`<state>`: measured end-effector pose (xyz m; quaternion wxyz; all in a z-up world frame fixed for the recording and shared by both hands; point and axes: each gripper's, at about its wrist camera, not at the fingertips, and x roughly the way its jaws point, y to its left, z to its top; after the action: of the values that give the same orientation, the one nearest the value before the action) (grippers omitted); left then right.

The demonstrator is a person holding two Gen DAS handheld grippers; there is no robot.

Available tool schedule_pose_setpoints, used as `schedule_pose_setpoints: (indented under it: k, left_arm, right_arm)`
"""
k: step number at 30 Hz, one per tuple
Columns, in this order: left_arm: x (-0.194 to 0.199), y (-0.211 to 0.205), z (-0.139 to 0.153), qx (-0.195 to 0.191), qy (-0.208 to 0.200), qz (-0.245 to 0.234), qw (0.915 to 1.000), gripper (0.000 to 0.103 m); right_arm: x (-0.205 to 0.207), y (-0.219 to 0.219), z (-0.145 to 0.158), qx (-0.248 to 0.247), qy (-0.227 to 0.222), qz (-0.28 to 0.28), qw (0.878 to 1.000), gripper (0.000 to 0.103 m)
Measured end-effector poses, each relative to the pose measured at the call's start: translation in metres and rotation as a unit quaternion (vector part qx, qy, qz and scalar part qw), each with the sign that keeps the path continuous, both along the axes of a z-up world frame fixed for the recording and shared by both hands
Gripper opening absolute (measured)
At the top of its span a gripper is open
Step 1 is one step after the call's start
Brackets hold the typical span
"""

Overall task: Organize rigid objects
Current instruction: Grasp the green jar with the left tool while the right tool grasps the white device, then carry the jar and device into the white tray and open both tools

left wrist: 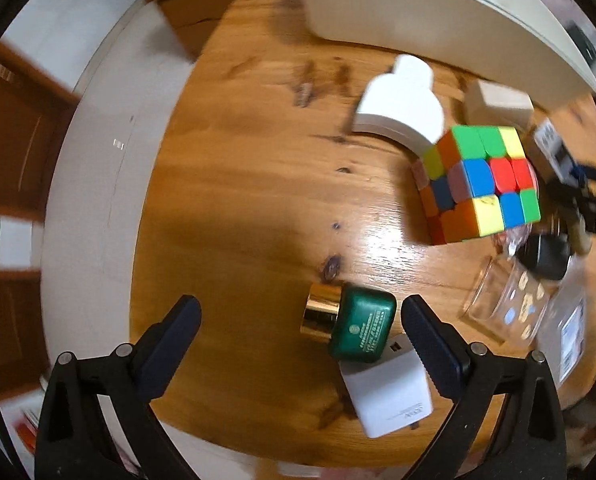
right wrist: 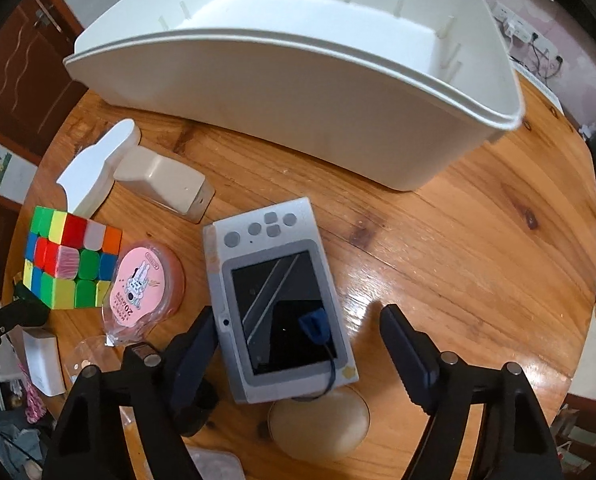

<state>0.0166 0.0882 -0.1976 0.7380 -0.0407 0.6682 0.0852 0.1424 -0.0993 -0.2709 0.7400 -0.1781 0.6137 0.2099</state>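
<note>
Only legible mark: "20" printed on the pink rabbit label (right wrist: 138, 280) of the round orange-lidded container. Green bottle (left wrist: 362, 328) has gold print, white charger (left wrist: 390, 392) has small grey lettering, clear packet (left wrist: 570, 336) has a label; all too blurred to read.

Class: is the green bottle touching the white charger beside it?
Touching. The left wrist view shows the green bottle lying over the white charger's top corner.

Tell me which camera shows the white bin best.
The right wrist view: the bin shows whole, with its open top, rim and ribbed inner wall. The left wrist view catches only a blurred stretch of its outer wall at the top edge.
</note>
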Motion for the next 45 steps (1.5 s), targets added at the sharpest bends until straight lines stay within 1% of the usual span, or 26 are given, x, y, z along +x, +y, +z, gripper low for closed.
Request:
schedule_pose_setpoints:
  k: [1, 2, 4, 6, 10, 11, 12, 14, 16, 18, 19, 21, 27, 28, 33, 35, 38, 39, 40, 43, 44, 45]
  left_arm:
    - [0.003, -0.002, -0.004, 0.003, 0.004, -0.013, 0.9999, 0.095]
    - [0.005, -0.004, -0.004, 0.005, 0.009, -0.024, 0.9997, 0.091]
    - [0.005, -0.004, -0.006, -0.002, 0.019, -0.038, 0.9991, 0.088]
    - [0.004, -0.003, -0.006, -0.017, 0.025, -0.042, 0.9987, 0.087]
    - [-0.003, 0.006, -0.015, -0.031, 0.037, -0.037, 0.9981, 0.087]
    - [-0.003, 0.005, -0.020, -0.034, 0.039, -0.037, 0.9979, 0.083]
    - [0.000, 0.022, -0.029, -0.043, 0.041, -0.040, 0.9974, 0.080]
    - [-0.004, 0.026, -0.032, -0.058, 0.048, -0.042, 0.9963, 0.065]
    - [-0.006, 0.024, -0.031, -0.063, 0.052, -0.042, 0.9958, 0.058]
    - [-0.007, 0.026, -0.033, -0.073, 0.055, -0.039, 0.9951, 0.054]
    - [-0.008, 0.027, -0.033, -0.078, 0.055, -0.039, 0.9947, 0.049]
    - [-0.010, 0.028, -0.033, -0.079, 0.053, -0.042, 0.9946, 0.047]
    - [-0.021, 0.023, -0.026, -0.057, 0.037, -0.067, 0.9954, 0.047]
    - [-0.018, 0.014, -0.030, -0.056, 0.034, -0.069, 0.9955, 0.047]
    - [-0.030, 0.013, -0.007, -0.054, 0.018, -0.078, 0.9953, 0.047]
    - [-0.031, 0.010, 0.006, -0.053, 0.009, -0.080, 0.9953, 0.047]
    - [-0.036, 0.008, 0.027, -0.052, -0.009, -0.083, 0.9952, 0.047]
    - [-0.029, 0.009, 0.031, -0.051, -0.013, -0.083, 0.9952, 0.047]
    - [-0.030, 0.009, 0.039, -0.051, -0.017, -0.083, 0.9951, 0.047]
    - [-0.025, 0.010, 0.074, -0.053, -0.033, -0.082, 0.9947, 0.047]
    - [-0.021, 0.011, 0.092, -0.051, -0.038, -0.083, 0.9945, 0.047]
    - [-0.018, 0.009, 0.102, -0.050, -0.044, -0.085, 0.9942, 0.047]
  right_arm:
    - [0.001, 0.002, -0.001, -0.002, 0.001, 0.005, 1.000, 0.076]
    - [0.001, 0.003, -0.003, -0.003, 0.004, 0.007, 1.000, 0.072]
    - [0.001, 0.006, -0.003, -0.008, 0.003, 0.012, 1.000, 0.071]
    - [0.003, 0.009, -0.003, -0.012, 0.001, 0.015, 1.000, 0.071]
    - [0.003, 0.013, -0.002, -0.017, -0.002, 0.018, 1.000, 0.068]
    - [0.003, 0.013, -0.001, -0.017, -0.002, 0.017, 1.000, 0.066]
    - [-0.002, 0.012, 0.000, -0.017, -0.001, 0.017, 1.000, 0.064]
    - [-0.004, 0.015, 0.002, -0.018, 0.000, 0.015, 1.000, 0.061]
    - [-0.001, 0.018, 0.003, -0.019, 0.003, 0.012, 1.000, 0.061]
    - [0.002, 0.021, 0.002, -0.021, 0.004, 0.009, 1.000, 0.060]
    - [0.001, 0.022, 0.002, -0.022, 0.006, 0.005, 1.000, 0.060]
    - [0.000, 0.030, 0.003, -0.024, 0.007, 0.001, 1.000, 0.060]
    - [0.002, 0.026, 0.006, -0.016, 0.011, -0.014, 1.000, 0.059]
    - [0.003, 0.024, 0.006, -0.012, 0.014, -0.019, 1.000, 0.059]
    - [0.007, 0.009, 0.017, 0.016, 0.035, -0.039, 0.998, 0.058]
    - [0.005, 0.004, 0.023, 0.022, 0.035, -0.042, 0.998, 0.057]
    - [0.001, -0.005, 0.041, 0.035, 0.031, -0.048, 0.998, 0.057]
    - [-0.001, -0.008, 0.045, 0.042, 0.029, -0.050, 0.997, 0.057]
    - [-0.001, -0.011, 0.051, 0.049, 0.030, -0.053, 0.997, 0.057]
    - [-0.003, -0.017, 0.071, 0.073, 0.030, -0.060, 0.995, 0.057]
    - [-0.003, -0.020, 0.081, 0.081, 0.027, -0.060, 0.995, 0.057]
    - [-0.003, -0.023, 0.095, 0.091, 0.020, -0.060, 0.994, 0.057]
